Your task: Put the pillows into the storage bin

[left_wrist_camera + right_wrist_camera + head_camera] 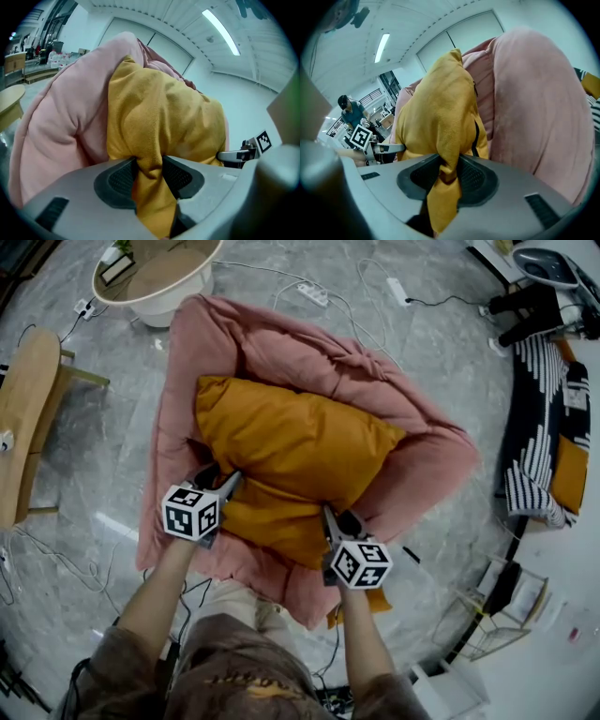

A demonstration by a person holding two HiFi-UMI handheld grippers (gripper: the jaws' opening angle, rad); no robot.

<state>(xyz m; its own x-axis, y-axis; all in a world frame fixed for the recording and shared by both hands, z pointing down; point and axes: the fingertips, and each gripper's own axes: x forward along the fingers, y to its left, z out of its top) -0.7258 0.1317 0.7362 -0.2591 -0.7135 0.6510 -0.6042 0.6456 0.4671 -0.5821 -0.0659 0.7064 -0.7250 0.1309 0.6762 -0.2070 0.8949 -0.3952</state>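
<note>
Head view | yellow pillow point(292, 454) near edge | clamped in left tongs point(225, 487), right tongs point(330, 518)

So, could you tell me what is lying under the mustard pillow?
A puffy pink cushion lies under the mustard pillow, sticking out around it. The pillow covers the cushion's middle, so anything between them cannot be seen.
</note>
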